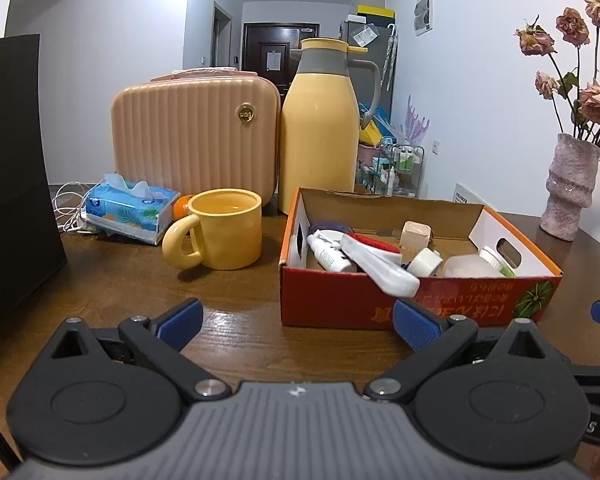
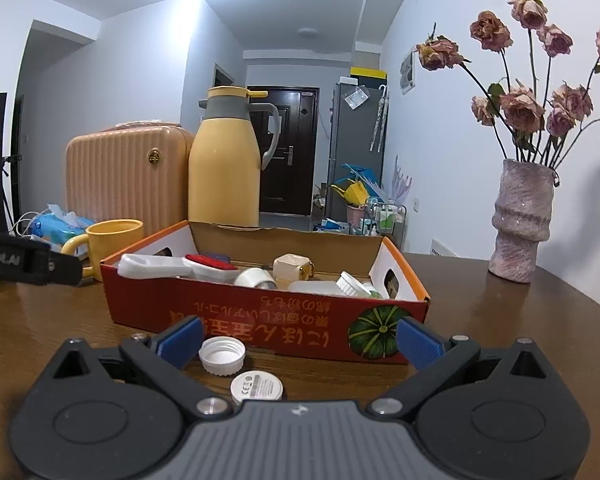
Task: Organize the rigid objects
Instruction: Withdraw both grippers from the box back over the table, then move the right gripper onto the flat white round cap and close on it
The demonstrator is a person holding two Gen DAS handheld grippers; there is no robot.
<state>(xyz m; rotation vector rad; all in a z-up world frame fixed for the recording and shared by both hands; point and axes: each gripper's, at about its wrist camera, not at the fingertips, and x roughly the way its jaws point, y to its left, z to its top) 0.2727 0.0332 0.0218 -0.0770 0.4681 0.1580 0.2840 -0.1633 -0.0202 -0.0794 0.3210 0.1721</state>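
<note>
A red cardboard box (image 1: 348,300) (image 2: 268,312) with a pumpkin print stands on the brown table and holds several small items: white tubes, a red brush, a tape roll, a cream cube, a plastic bottle. My left gripper (image 1: 298,326) is open just in front of the box's near left corner, nothing between its blue pads. My right gripper (image 2: 300,340) is open before the box's front wall. Between its fingers on the table lie a white screw cap (image 2: 222,356) and a white round disc (image 2: 257,387), neither one gripped.
A yellow mug (image 1: 220,229) stands left of the box, with a tissue pack (image 1: 128,210), a small orange, a pink case (image 1: 196,136) and a yellow thermos (image 1: 320,128) behind. A vase of dried roses (image 2: 520,224) stands at the right. A black box (image 1: 12,176) rises at the far left.
</note>
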